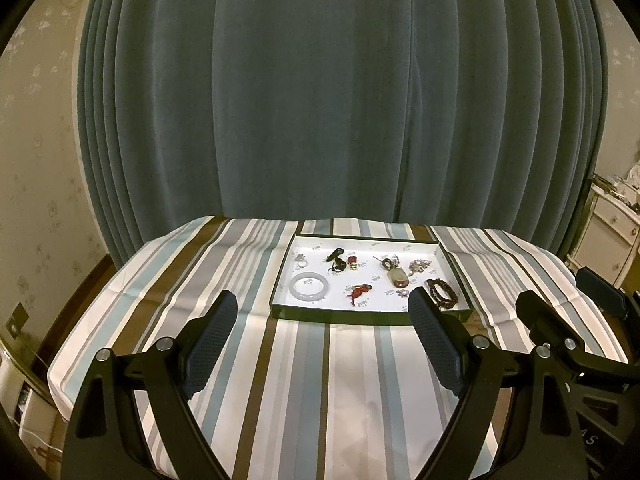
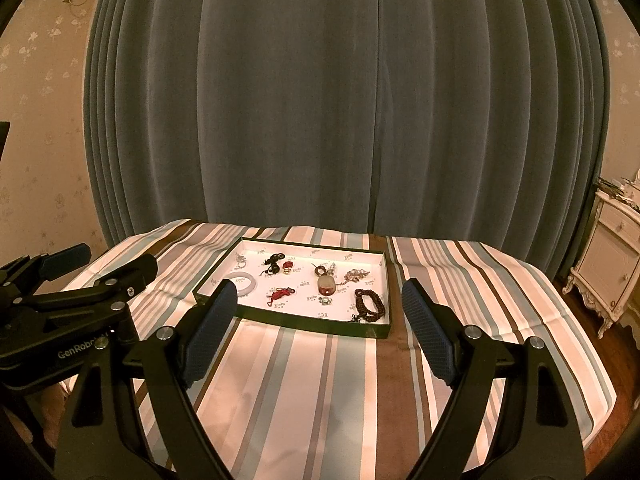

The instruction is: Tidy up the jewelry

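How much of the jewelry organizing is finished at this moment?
All the visible jewelry, such as the white bangle and brown bead bracelet, lies loose in the tray. The left gripper and right gripper are open, holding nothing. Any sorting remains.

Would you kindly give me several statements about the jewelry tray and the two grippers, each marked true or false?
1. The white bangle lies inside the tray. True.
2. The left gripper is shut on the bangle. False: its jaws stand wide open above the striped tablecloth, short of the tray, holding nothing.
3. The dark beaded bracelet lies at the tray's right end. True.
4. The right gripper holds the red charm. False: it is open and empty; the charm lies in the tray.
5. The tray has a lid on it. False: it is open, its contents showing.
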A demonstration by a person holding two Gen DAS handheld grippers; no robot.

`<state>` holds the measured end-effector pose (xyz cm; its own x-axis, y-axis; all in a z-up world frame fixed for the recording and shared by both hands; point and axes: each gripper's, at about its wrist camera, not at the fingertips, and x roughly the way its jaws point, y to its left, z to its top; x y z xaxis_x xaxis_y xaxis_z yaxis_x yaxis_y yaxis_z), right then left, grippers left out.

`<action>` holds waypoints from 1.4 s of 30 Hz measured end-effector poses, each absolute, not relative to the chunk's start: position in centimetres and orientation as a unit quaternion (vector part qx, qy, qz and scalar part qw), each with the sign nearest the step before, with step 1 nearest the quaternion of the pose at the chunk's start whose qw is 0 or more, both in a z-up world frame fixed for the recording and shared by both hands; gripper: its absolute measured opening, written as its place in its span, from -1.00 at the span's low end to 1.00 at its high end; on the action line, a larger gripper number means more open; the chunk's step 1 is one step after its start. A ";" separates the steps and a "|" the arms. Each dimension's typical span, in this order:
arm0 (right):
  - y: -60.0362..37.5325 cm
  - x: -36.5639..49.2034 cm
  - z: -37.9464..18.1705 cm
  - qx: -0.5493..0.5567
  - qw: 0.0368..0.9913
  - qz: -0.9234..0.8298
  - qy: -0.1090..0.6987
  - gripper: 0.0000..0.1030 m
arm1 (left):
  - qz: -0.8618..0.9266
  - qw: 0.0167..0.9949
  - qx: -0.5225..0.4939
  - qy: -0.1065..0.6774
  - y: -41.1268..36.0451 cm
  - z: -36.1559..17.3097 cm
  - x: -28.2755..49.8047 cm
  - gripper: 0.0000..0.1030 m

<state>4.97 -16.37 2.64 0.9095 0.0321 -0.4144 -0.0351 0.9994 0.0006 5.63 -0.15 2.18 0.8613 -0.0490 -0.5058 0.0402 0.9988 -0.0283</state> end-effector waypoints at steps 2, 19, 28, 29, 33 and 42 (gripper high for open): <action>-16.4 5.0 2.7 -0.003 0.977 0.017 0.213 0.64 | -0.023 0.965 -0.008 0.261 -0.2 2.2 5.6 0.67; -16.3 5.0 2.6 -0.004 0.977 0.018 0.212 0.64 | -0.026 0.963 -0.014 0.268 -0.4 2.1 5.7 0.67; -16.3 4.9 2.6 -0.004 0.977 0.017 0.212 0.64 | -0.026 0.964 -0.010 0.266 -0.4 2.0 5.7 0.67; -16.3 4.9 2.6 -0.003 0.977 0.017 0.212 0.64 | -0.027 0.963 -0.012 0.267 -0.5 2.0 5.9 0.67; -16.4 4.9 2.6 -0.003 0.977 0.018 0.212 0.64 | -0.020 0.965 -0.013 0.260 -0.5 2.0 5.4 0.67; -16.3 5.1 2.2 -0.009 0.977 0.018 0.211 0.77 | -0.014 0.964 -0.004 0.264 -0.6 1.5 5.8 0.68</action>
<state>5.08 -16.30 2.23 0.9100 0.0316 -0.4133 -0.0388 0.9992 -0.0091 5.83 -0.65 1.53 0.8597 -0.0283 -0.5099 0.0242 0.9996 -0.0148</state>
